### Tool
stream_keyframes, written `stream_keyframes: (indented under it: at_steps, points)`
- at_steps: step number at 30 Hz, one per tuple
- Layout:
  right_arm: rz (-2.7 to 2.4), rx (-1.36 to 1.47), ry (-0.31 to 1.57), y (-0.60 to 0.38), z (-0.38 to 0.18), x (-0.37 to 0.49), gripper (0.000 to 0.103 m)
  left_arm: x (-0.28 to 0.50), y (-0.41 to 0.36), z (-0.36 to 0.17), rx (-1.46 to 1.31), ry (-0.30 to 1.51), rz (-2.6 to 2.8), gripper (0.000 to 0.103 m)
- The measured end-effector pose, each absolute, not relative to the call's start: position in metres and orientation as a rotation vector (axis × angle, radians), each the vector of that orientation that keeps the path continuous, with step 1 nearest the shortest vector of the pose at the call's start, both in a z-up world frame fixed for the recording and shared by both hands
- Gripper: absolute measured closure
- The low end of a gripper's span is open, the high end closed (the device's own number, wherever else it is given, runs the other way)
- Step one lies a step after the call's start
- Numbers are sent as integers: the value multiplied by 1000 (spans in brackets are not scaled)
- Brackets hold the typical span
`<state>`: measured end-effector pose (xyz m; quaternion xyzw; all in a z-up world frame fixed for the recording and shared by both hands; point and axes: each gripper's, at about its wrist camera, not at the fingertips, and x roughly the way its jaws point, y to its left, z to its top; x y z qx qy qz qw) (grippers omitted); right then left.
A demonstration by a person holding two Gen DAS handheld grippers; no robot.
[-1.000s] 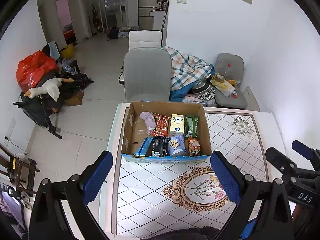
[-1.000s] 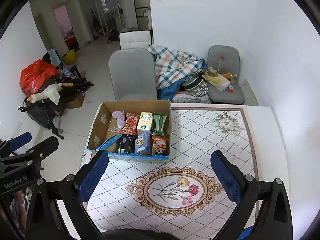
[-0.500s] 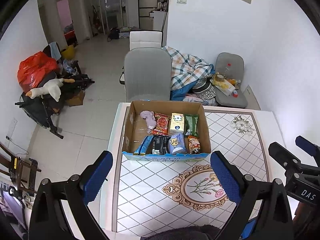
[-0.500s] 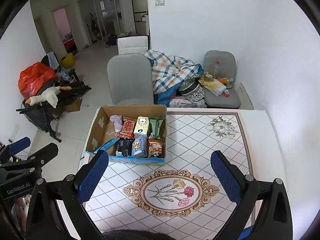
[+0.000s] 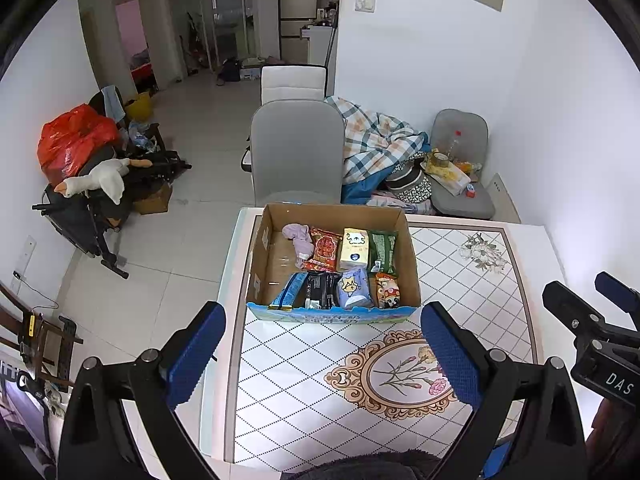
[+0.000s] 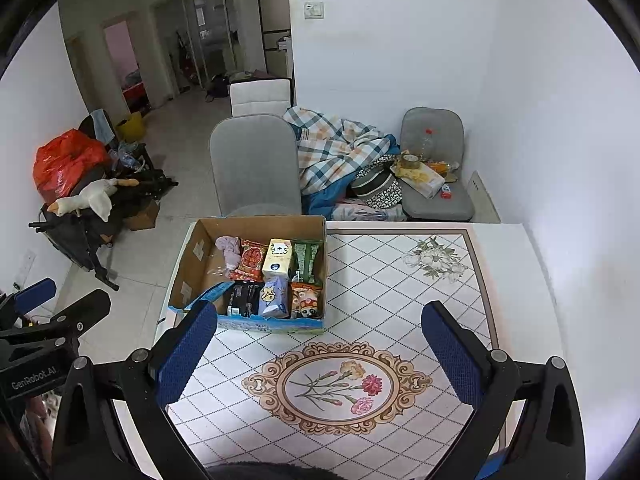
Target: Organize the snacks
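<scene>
A cardboard box [image 5: 409, 256] [image 6: 188, 264] stands at the table's far left edge, holding several snack packets in two rows: a red packet [image 5: 325, 248], a yellow carton [image 5: 353, 243] [image 6: 277, 258], a green packet [image 5: 383, 251], a black packet [image 5: 322, 295] and a lilac pouch [image 5: 354, 290] [image 6: 274, 296]. My left gripper [image 5: 322, 354] hangs open well above the table, nearer than the box. High over the floral medallion [image 6: 338, 386], my right gripper [image 6: 320, 354] is open too. Neither holds anything.
The table [image 5: 532, 248] has a diamond-patterned top. A grey chair [image 5: 297, 152] is tucked behind the box. A plaid blanket [image 5: 372, 140] and a cluttered second chair [image 5: 460, 176] sit by the wall. A stroller with a red bag [image 5: 72, 144] stands on the floor at left.
Both grippers have risen and drawn back a little, so the box and table look smaller and lower in both views. Nothing in the box has moved.
</scene>
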<state>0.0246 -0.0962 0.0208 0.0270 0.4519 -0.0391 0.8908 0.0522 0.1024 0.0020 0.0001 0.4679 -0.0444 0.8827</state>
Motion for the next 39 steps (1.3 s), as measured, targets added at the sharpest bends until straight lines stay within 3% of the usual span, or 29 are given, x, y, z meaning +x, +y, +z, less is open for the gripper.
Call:
stream_keyframes:
  at_steps: [39]
  points:
    - [-113, 40, 935, -98, 20, 13, 0, 47, 95, 0, 5, 983, -67, 3]
